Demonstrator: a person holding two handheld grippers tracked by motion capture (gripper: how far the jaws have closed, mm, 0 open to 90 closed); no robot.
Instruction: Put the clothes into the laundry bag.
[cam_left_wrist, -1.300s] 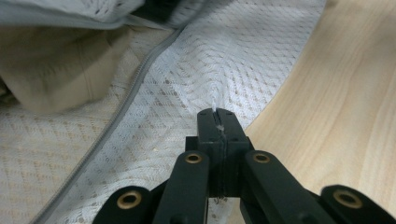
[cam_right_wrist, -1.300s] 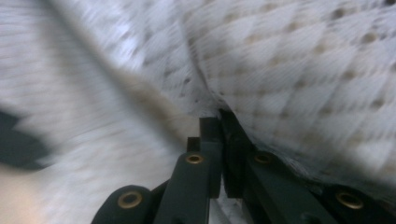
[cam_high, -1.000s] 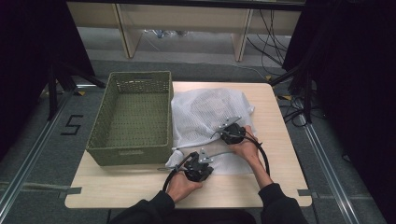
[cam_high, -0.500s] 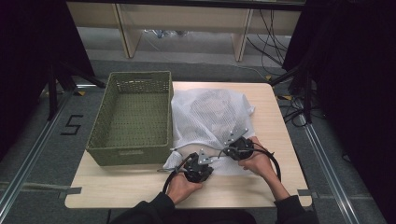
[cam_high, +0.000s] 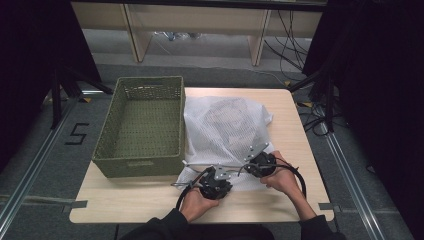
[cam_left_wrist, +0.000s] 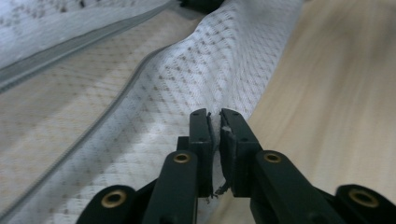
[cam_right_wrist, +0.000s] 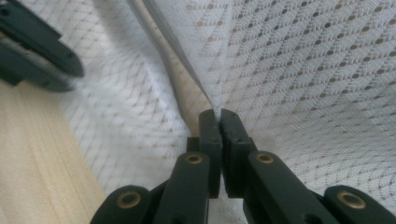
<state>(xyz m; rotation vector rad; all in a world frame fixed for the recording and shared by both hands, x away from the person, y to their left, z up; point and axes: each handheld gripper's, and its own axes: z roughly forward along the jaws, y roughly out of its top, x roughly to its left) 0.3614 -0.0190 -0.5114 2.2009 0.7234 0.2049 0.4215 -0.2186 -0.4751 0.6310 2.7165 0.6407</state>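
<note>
1 mesh bag (cam_high: 225, 127), 1 basket (cam_high: 141, 165), 2 grippers (cam_high: 216, 184).

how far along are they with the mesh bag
Done: the white mesh zip bag lies flat on the light wooden table. In hand: the right claw is clamped at the zipper; the left claw, just easing open, holds the hem. Left: the green woven basket stands empty.

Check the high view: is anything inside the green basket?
No. The green basket shows only its bare woven floor, and the white mesh bag lies on the table beside it.
</note>
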